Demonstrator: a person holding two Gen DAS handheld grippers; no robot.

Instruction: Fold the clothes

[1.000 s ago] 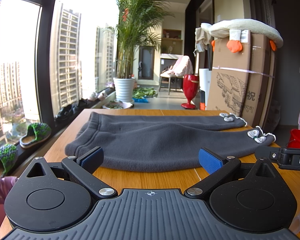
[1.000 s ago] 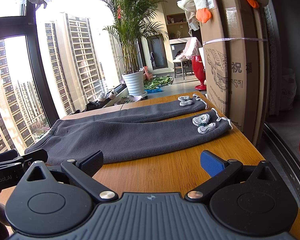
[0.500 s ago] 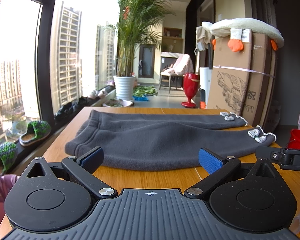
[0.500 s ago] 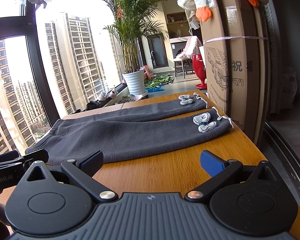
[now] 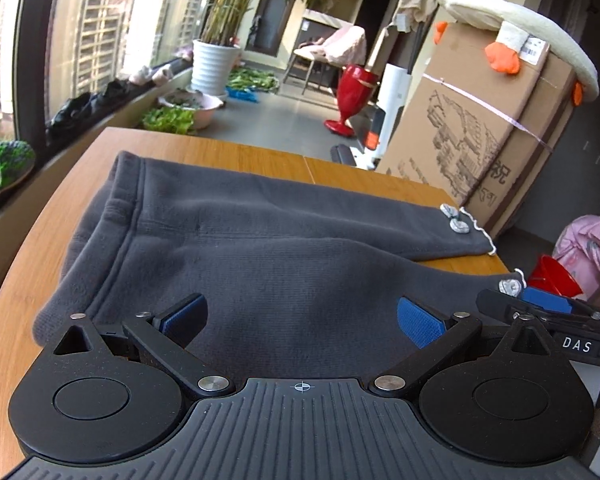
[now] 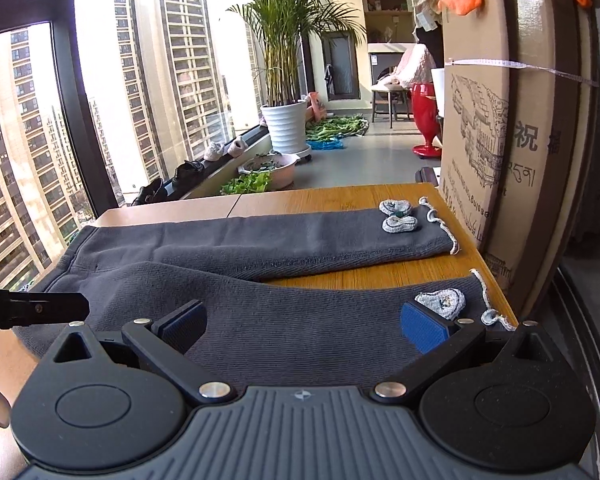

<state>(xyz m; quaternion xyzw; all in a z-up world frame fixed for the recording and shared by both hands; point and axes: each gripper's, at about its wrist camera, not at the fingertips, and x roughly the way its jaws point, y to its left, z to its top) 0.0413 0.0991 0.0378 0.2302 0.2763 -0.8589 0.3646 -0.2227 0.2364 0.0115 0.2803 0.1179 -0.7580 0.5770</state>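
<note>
Both grippers moved in over grey trousers (image 5: 284,248), left gripper (image 5: 300,316) and right gripper (image 6: 302,320) level, jaws spread

Wooden table (image 6: 380,278): dark grey trousers (image 6: 284,280) spread flat, legs apart, cuffs toward cardboard box.

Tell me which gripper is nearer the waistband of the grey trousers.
Left. The left gripper is over the near leg close to the waistband of the grey trousers. The right gripper is near the cuff end, by the knitted patch.
</note>
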